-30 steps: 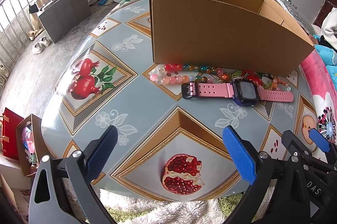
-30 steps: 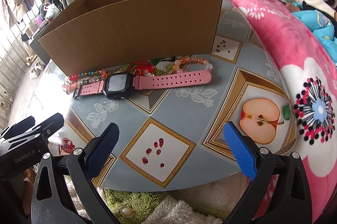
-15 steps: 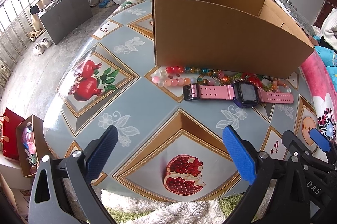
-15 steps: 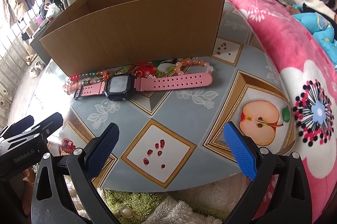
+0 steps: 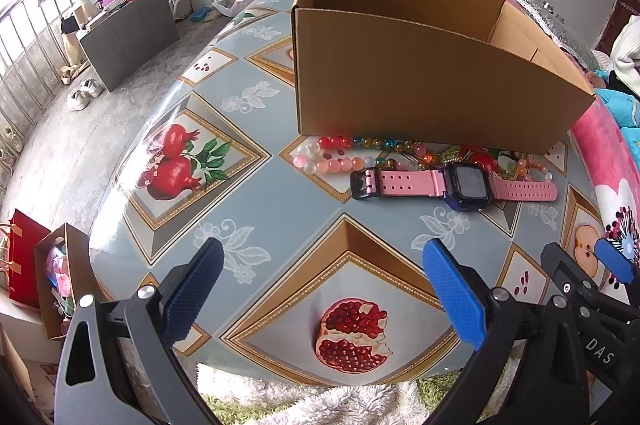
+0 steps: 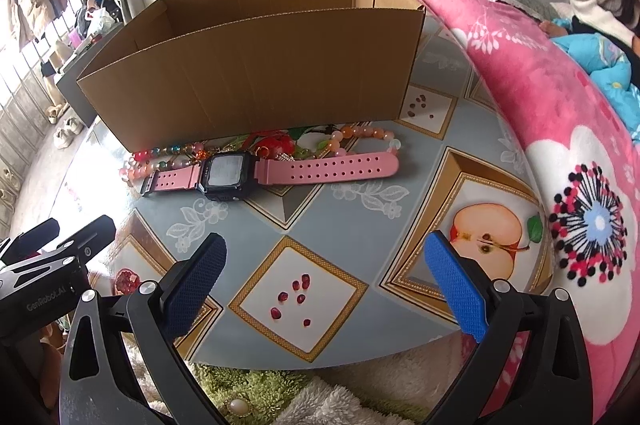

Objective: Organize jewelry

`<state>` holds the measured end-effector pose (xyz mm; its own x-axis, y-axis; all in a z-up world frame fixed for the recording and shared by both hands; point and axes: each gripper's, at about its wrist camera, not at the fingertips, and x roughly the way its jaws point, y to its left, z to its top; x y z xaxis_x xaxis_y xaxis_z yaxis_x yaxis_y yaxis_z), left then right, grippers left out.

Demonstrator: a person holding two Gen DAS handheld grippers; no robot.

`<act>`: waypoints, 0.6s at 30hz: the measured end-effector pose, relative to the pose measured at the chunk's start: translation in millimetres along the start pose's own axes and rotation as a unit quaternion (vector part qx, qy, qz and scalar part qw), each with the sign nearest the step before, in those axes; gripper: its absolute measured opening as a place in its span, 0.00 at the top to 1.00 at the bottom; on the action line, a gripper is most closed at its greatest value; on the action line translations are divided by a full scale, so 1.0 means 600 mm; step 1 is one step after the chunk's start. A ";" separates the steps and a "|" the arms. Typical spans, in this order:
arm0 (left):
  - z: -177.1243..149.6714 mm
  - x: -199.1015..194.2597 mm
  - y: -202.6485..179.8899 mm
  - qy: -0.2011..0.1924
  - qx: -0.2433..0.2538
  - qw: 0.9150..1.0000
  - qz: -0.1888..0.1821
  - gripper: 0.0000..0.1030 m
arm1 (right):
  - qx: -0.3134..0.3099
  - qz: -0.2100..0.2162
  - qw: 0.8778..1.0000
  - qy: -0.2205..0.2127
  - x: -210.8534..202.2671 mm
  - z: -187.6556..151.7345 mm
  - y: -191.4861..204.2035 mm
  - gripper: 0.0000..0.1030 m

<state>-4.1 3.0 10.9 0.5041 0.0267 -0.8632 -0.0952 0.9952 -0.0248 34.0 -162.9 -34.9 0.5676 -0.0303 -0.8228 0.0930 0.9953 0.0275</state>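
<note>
Both grippers hover just above the near edge of the table (image 5: 256,185), a rounded top covered in a glossy cloth printed with pomegranates and an apple. The left gripper (image 5: 320,289) has its 2 blue-padded fingers (image 5: 454,291) spread wide with nothing between them, over the printed split pomegranate. The right gripper (image 6: 324,281) stands just beside it toward the table's right edge, its fingers (image 6: 456,289) equally wide and empty, above the panel of scattered red seeds.

The jewelry lies in 1 cluster toward the middle of the table, hard against the front wall of an open cardboard box (image 5: 420,81) that stands upright further back. Nearest the grippers is a pink-strapped digital watch (image 5: 464,183) with a dark case, laid flat and stretched out parallel to the box wall, buckle end toward the left edge. Between watch and box sits a tangle of beaded bracelets (image 5: 332,155): pale pink and white beads at the left end, red and multicoloured glass beads along the box's foot, peach beads at the right end, with something red and green in the middle that I can't make out clearly. Some beads touch the watch strap.

A pink floral blanket (image 6: 560,153) crowds the table's right edge. Shaggy green-and-white rug (image 6: 280,393) shows below the near edge.
</note>
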 end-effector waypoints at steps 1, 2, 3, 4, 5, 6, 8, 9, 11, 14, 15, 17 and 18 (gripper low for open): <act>0.001 -0.001 0.000 -0.001 0.000 1.000 0.001 0.05 | -0.001 -0.001 1.000 -0.001 0.000 0.001 0.000 0.08; 0.001 -0.001 -0.001 -0.001 0.001 1.000 0.001 0.05 | -0.001 -0.001 1.000 -0.003 -0.001 0.001 0.000 0.08; 0.001 -0.001 -0.001 -0.002 0.001 1.000 0.001 0.05 | -0.001 -0.001 1.000 -0.004 -0.002 0.002 -0.001 0.08; 0.001 -0.001 -0.001 -0.002 0.001 1.000 0.002 0.05 | -0.001 -0.001 1.000 -0.005 -0.002 0.003 -0.001 0.08; 0.001 -0.001 -0.001 -0.002 0.001 1.000 0.002 0.05 | -0.002 -0.002 1.000 -0.006 -0.003 0.004 -0.001 0.08; 0.002 -0.001 -0.002 -0.002 0.001 1.000 0.002 0.05 | -0.002 -0.002 1.000 -0.007 -0.004 0.004 -0.001 0.08; 0.001 -0.002 -0.002 -0.003 0.001 1.000 0.003 0.05 | -0.004 -0.003 1.000 -0.009 -0.005 0.005 0.000 0.08; 0.001 -0.002 -0.001 -0.003 0.000 1.000 0.004 0.05 | -0.004 -0.003 1.000 -0.010 -0.005 0.006 0.000 0.08; 0.002 -0.002 -0.001 -0.003 0.000 1.000 0.004 0.05 | -0.004 -0.004 1.000 -0.010 -0.004 0.006 0.000 0.08; 0.002 -0.001 -0.002 -0.002 0.003 1.000 0.004 0.05 | -0.005 -0.003 1.000 -0.008 -0.002 0.006 0.001 0.08; 0.004 0.000 -0.001 -0.001 0.005 1.000 0.006 0.05 | -0.005 -0.002 1.000 -0.007 -0.001 0.005 0.001 0.08; 0.005 0.006 0.005 0.001 0.002 1.000 0.010 0.05 | -0.009 -0.004 1.000 -0.005 0.000 0.003 0.001 0.08; 0.005 0.011 0.009 0.005 0.003 1.000 0.012 0.05 | -0.011 -0.005 1.000 -0.005 0.002 0.001 0.001 0.08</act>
<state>1.4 8.6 6.7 0.4941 0.0489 -0.8680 -0.1018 0.9948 -0.0019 35.4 -162.6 -35.4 0.5742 -0.0408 -0.8177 0.0813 0.9967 0.0074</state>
